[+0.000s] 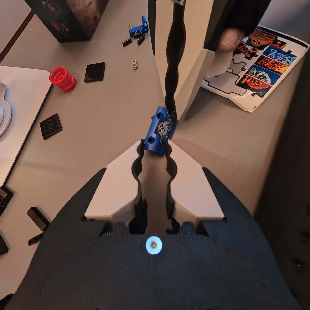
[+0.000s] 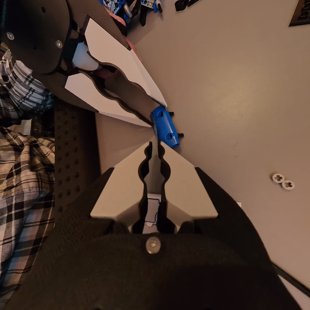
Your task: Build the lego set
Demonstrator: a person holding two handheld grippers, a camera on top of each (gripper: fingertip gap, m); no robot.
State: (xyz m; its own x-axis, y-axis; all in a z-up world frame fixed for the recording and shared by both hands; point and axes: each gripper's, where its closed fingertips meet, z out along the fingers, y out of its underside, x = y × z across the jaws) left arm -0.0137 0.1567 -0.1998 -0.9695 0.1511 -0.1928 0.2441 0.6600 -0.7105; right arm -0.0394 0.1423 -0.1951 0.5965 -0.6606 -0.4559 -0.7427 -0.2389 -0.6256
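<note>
A blue curved panel [image 1: 153, 132] with two black pins [image 2: 181, 135] is held just above the table. A skull sticker [image 1: 165, 130] lies on its flat face. My left gripper [image 1: 154, 143] is shut on the panel's near end; it also shows in the right wrist view [image 2: 158, 115], clamping the panel [image 2: 166, 125]. My right gripper [image 2: 155, 143] comes in from above in the left wrist view [image 1: 170, 114]. Its fingers are pressed together, and its tips pinch the sticker's far corner at the panel's edge.
On the table [image 1: 109, 104] lie a red wheel hub [image 1: 62, 78], a black tile [image 1: 94, 72], a black plate [image 1: 51, 126], two grey bushes [image 1: 134, 64], black pins [image 1: 132, 40], a blue sub-assembly [image 1: 138, 28], a dark box [image 1: 67, 18] and a sticker sheet [image 1: 255, 70]. A plaid sleeve [image 2: 21, 151] is at left. Left and right tips are no more than a few centimetres apart. The black tile [image 1: 94, 72] is about 15 cm from both grippers' fingertips.
</note>
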